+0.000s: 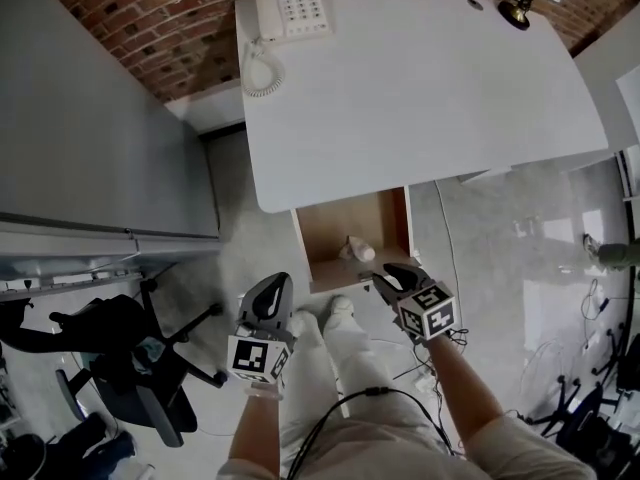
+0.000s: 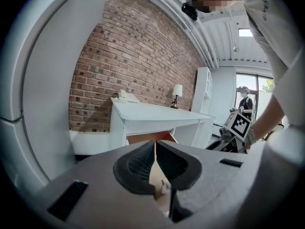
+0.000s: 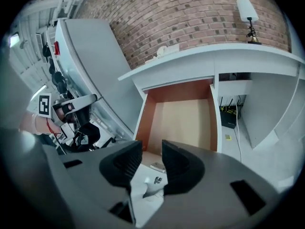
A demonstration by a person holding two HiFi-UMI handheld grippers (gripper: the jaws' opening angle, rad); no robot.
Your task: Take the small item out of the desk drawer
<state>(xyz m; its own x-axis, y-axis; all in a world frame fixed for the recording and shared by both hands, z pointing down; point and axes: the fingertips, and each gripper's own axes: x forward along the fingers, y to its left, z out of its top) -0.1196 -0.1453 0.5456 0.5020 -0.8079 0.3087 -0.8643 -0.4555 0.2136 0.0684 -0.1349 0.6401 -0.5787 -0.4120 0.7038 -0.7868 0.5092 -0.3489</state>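
The white desk [image 1: 420, 78] has its wooden drawer [image 1: 325, 230] pulled open toward me. A small white item [image 1: 355, 250] lies on the drawer floor near the front edge. My right gripper [image 1: 385, 273] hovers at the drawer's front right corner, just right of the item and apart from it. In the right gripper view its jaws [image 3: 151, 151] stand open, and the white item [image 3: 151, 182] shows low in the gap without the pads pressing it. My left gripper [image 1: 277, 280] hangs left of the drawer, outside it. Its pads [image 2: 155, 147] are together and hold nothing.
A white telephone [image 1: 290, 8] and a lamp [image 1: 520, 6] stand at the back of the desk. A grey cabinet [image 1: 100, 118] rises on the left, with a black office chair [image 1: 130, 363] below it. Cables [image 1: 600, 308] trail over the floor at the right. My legs [image 1: 340, 358] are right before the drawer.
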